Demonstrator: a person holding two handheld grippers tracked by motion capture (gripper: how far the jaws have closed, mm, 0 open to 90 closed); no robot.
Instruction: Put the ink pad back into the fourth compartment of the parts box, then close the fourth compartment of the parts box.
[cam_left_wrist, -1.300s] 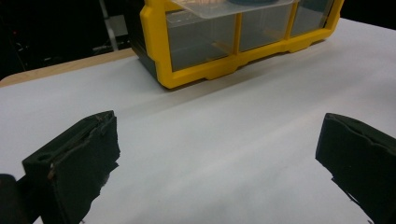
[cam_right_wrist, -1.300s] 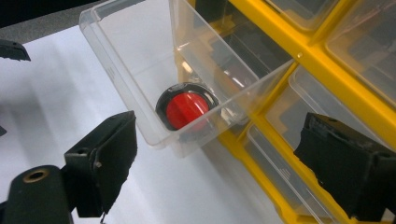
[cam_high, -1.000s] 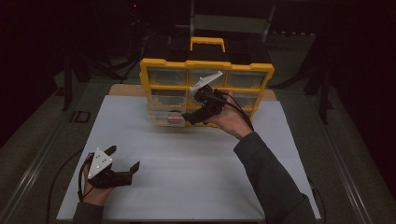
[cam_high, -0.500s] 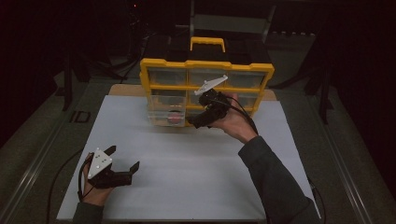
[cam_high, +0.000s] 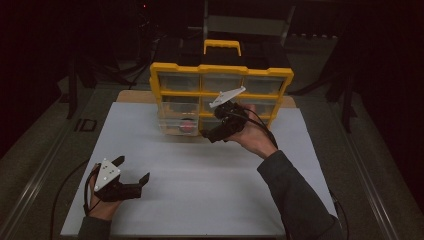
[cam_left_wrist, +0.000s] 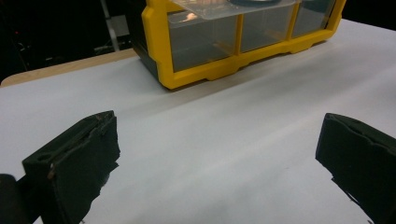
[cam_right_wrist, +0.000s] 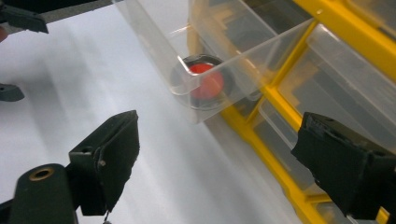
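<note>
The right gripper view brings close a clear drawer (cam_right_wrist: 219, 70) pulled out of the yellow organizer (cam_high: 221, 75), holding a round red-centred item (cam_right_wrist: 205, 83), perhaps a tape roll; from above it is a red blur. The right gripper (cam_high: 214, 134), jaws spread, hovers beside that drawer. The left gripper (cam_high: 131, 170) rests wide open on the white tabletop (cam_high: 200, 200). The room behind is dark.

One yellow drawer organizer (cam_high: 220, 75), one pulled-out clear drawer (cam_right_wrist: 196, 56), one red object (cam_right_wrist: 205, 81).
</note>
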